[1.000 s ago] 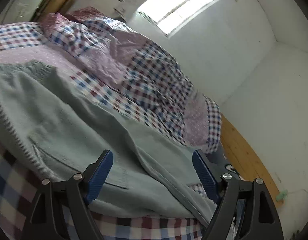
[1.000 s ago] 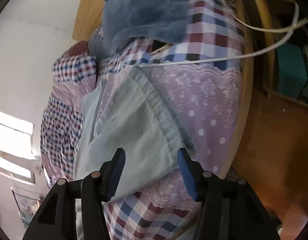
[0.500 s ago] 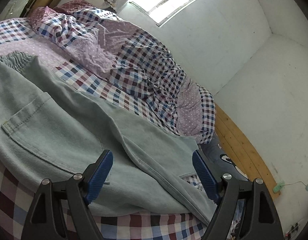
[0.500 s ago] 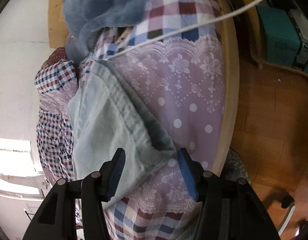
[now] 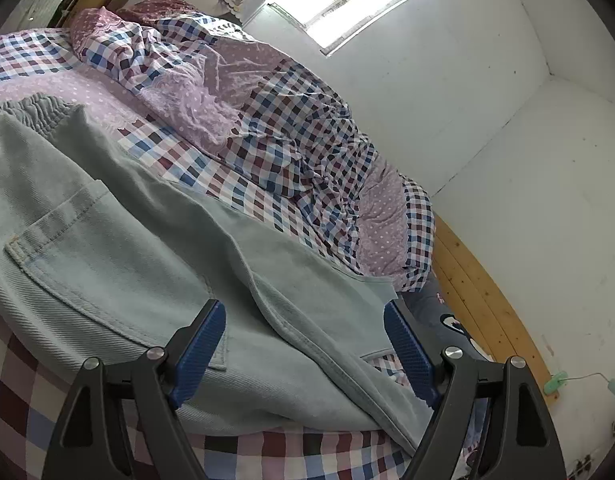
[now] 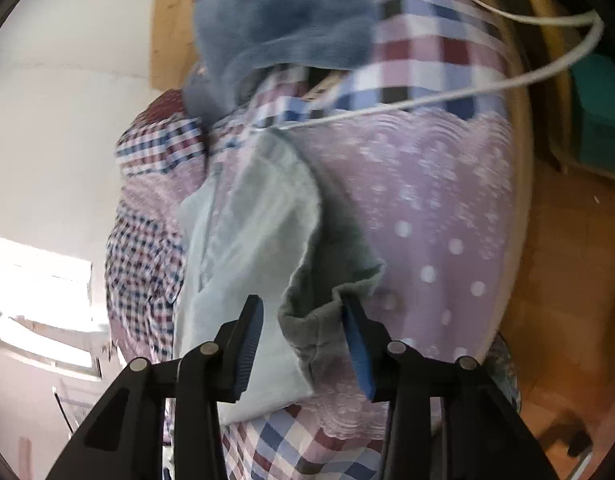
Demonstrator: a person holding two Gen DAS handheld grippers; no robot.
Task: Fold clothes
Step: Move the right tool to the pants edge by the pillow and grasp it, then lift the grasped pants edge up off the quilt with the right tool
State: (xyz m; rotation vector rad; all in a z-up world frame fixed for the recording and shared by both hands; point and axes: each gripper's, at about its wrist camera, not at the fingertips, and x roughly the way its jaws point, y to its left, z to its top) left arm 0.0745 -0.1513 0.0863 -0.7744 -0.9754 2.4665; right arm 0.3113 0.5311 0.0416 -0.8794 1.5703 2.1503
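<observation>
Since a second earlier, the waistband corner of the trousers [image 6: 323,312] had risen off the bed and bunched between the fingers of our right gripper [image 6: 303,344], while our left gripper [image 5: 303,356] had drawn back a little so more of the garment showed.

We counted one pair of pale green trousers [image 5: 127,248], spread over the checked bed [image 5: 235,188], with one back pocket [image 5: 79,240] at 9 o'clock in the left view and the gathered waist at 10 o'clock. A crumpled quilt [image 5: 275,120] lay toward 12 o'clock, and one blue plush blanket [image 6: 283,20] at 12 o'clock in the right view, with one white cable [image 6: 427,100] below it.

Our left tongs stood wide over the trouser seat and held nothing. Our right tongs stood narrower, their fingers not yet closed, the raised cloth touching the right pad [image 6: 357,348]; we could not tell whether they gripped.

We judged the cloth a soft, fairly light twill: limp, neither slippery nor fragile, apt to sag and crease. The thick waistband and the leg hem [image 5: 371,284] at 3 o'clock looked the firmest places to pinch.
</observation>
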